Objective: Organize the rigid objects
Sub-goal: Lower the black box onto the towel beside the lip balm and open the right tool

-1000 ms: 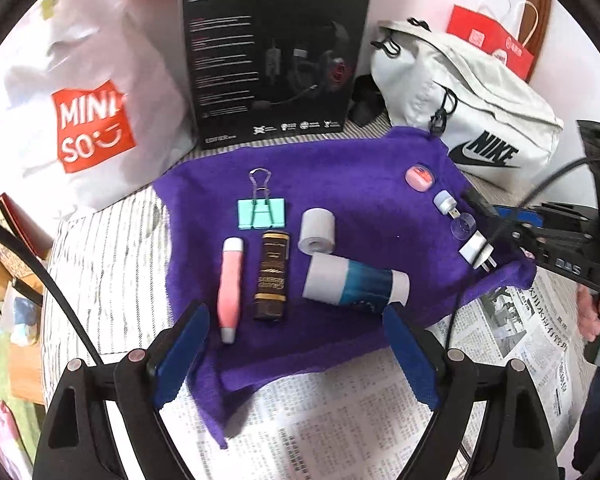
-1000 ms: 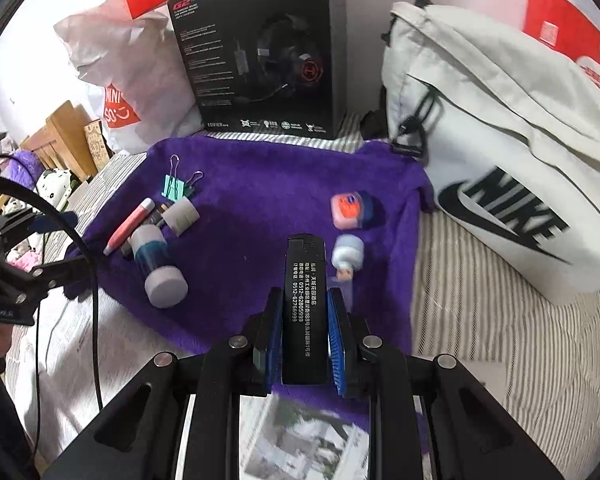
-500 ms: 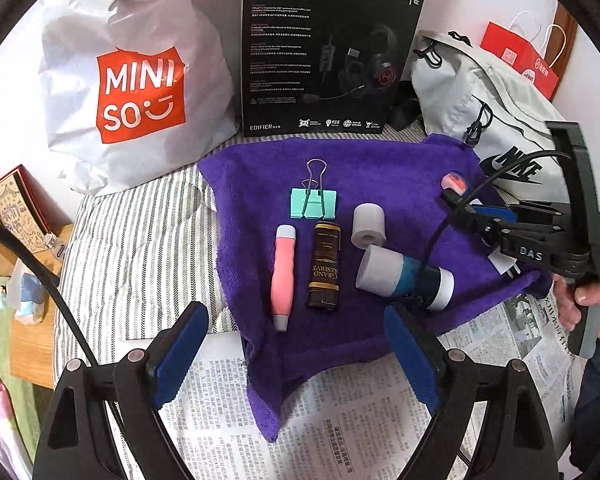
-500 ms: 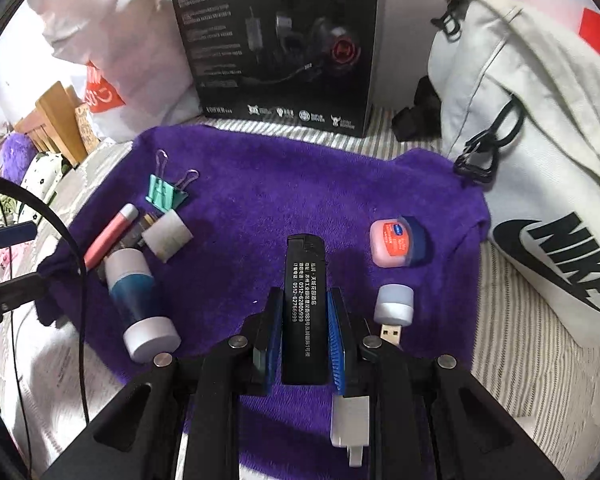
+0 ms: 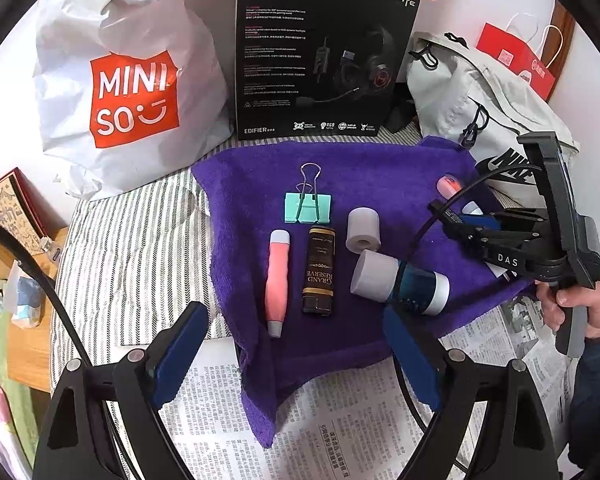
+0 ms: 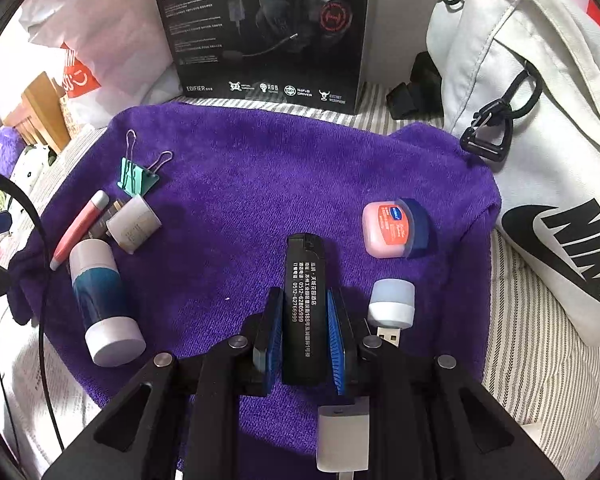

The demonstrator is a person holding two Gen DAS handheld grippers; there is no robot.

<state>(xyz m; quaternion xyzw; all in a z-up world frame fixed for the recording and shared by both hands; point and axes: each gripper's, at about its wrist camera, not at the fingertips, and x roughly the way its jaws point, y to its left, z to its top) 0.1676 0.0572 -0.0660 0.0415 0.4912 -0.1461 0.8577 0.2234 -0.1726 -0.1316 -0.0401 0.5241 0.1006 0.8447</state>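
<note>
My right gripper [image 6: 303, 336] is clamped on a black lighter [image 6: 303, 300], its blue pads pressing both long sides, and the lighter hangs just above the purple towel [image 6: 260, 184]. Directly under my wrist lies a white plug [image 6: 343, 438], and just right of the lighter a small white USB light [image 6: 392, 302]. Beyond that sits a small tub of lip balm [image 6: 390, 228] with its blue lid tipped open; the pink label faces me, and I cannot see inside the tub.

My left gripper [image 5: 296, 350] stands wide with nothing between its pads, hovering over newspaper [image 5: 228, 420] at the towel's near edge. From here I see a neat row on the towel: a pink tube [image 5: 278, 280], a brown bottle [image 5: 319, 270], and a blue-and-white cylinder [image 5: 400, 286] on its side. Farther back are a white roll [image 5: 363, 230] and a green binder clip [image 5: 308, 208].

The left view alone shows the person's hand [image 5: 580, 308] holding the right gripper's handle, which hides the USB light and most of the plug. The right view alone shows the lighter.

At the back stand a white shopping bag [image 5: 128, 80], a black headset box [image 5: 320, 52] and a pale backpack [image 6: 540, 100], all closed.
</note>
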